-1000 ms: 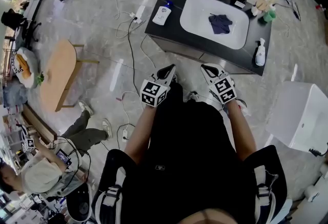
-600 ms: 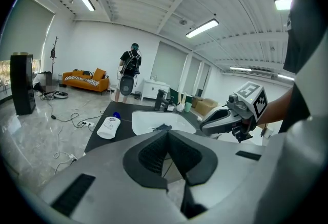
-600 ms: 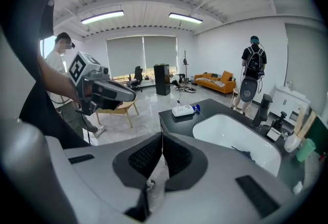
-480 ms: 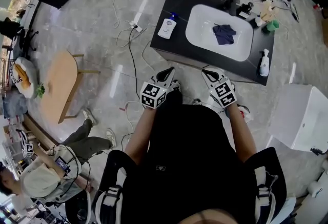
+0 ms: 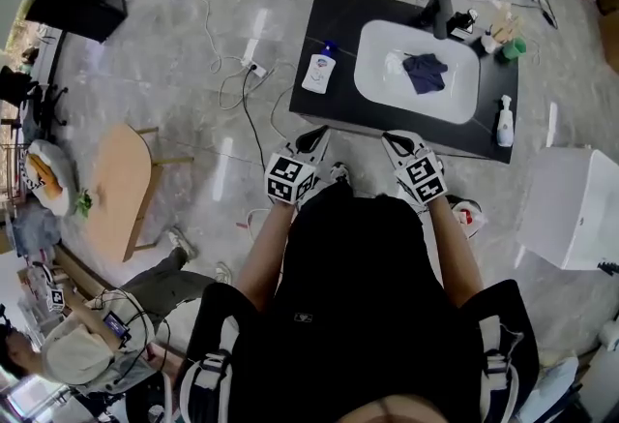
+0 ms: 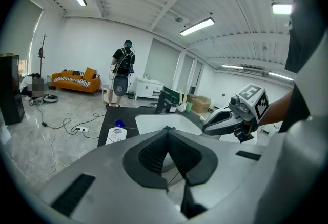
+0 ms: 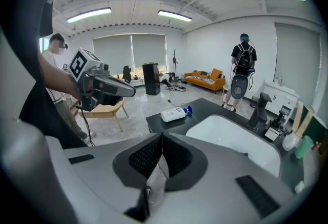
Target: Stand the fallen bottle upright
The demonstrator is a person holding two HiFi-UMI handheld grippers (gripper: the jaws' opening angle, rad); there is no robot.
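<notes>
1. We are holding the left gripper (image 5: 312, 138) and the right gripper (image 5: 395, 140) clenched and empty, jaws together, short of the black counter (image 5: 340, 16).
2. The fallen bottle (image 5: 318, 73) is lying on its side on that counter, just left of the white basin (image 5: 387, 87), with its blue cap pointing away from us.
3. We are judging the left gripper the nearer one; its jaws need releasing before they reach the bottle.
4. We are planning to grip across the body near the cap end, then tip it onto its base, clear of the counter edge.
5. We are expecting slick plastic, so we are favouring a firm squeeze and a slow lift.
</notes>
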